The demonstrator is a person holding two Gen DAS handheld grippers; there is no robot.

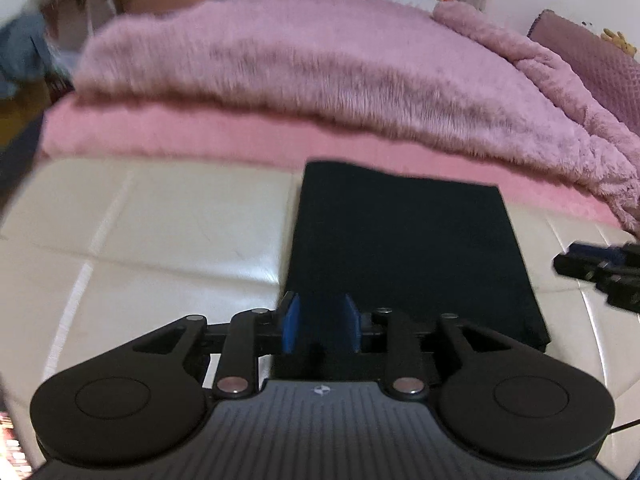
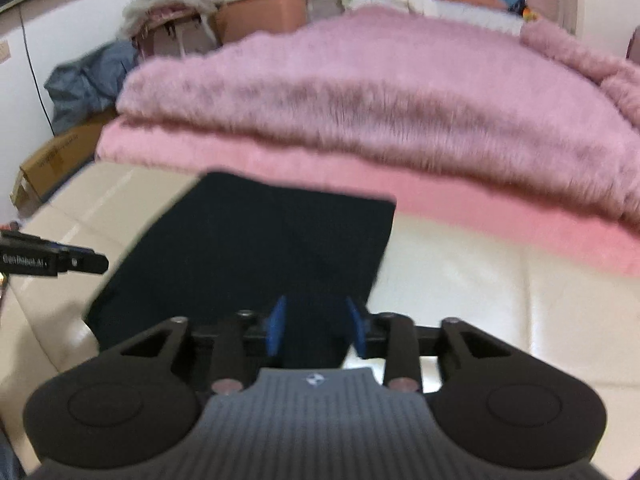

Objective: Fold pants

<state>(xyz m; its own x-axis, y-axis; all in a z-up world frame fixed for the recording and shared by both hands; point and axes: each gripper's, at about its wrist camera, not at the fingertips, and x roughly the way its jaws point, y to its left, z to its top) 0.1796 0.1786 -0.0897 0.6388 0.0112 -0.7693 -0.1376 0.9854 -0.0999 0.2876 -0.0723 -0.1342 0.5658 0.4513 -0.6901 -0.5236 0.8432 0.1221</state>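
Left tool [image 1: 320, 322] hovering with blue pads spread apart, nothing pinched, at the near left corner of the pants [image 1: 412, 248]; pants lying as a neat dark rectangle on the cream cushioned surface [image 1: 140, 240], long axis running straight ahead toward the pink blanket [image 1: 300, 80]; most of the cloth sitting ahead and to the right of this tool; right tool [image 1: 600, 272] poking in from the right edge, just beside the pants' right side.

Right tool [image 2: 316, 326] likewise spread and holding nothing, hanging over the near right corner of the pants [image 2: 248, 252]; cloth stretching ahead and leftward; left tool [image 2: 56, 262] showing at the left edge. Probably near done; both tools equally close to the near short edge, so any further fold likely going lengthwise, near edge carried toward the far edge.
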